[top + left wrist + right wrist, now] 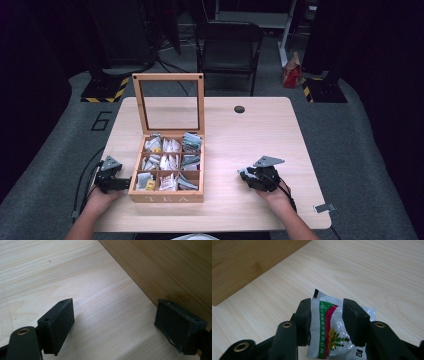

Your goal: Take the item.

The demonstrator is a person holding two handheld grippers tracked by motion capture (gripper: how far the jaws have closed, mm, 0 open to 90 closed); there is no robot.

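Pale wood-grain surface [250, 135], rounded corners, w/ a small dark round hole near the far edge. On it a square wooden tea box [167, 192], "TEA" on the front wall, glass-paned lid [168, 102] standing upright. Inside: 3x3 compartments, all stuffed w/ crinkly sachets, mostly white/silver, a few yellow or teal.

My left claw [113, 320] sits just beside the box's left wall, jaws wide apart, nothing btwn them; flat black textured pads. Its view shows the box's darker wood wall close by the one jaw.

My right claw [325, 317], well right of the box, straddles a glossy silver sachet [329, 332] w/ green/red stripes & yellow flowers. The sachet lies on the surface; jaws narrow, grip or contact can't tell. High view too small to show the sachet.
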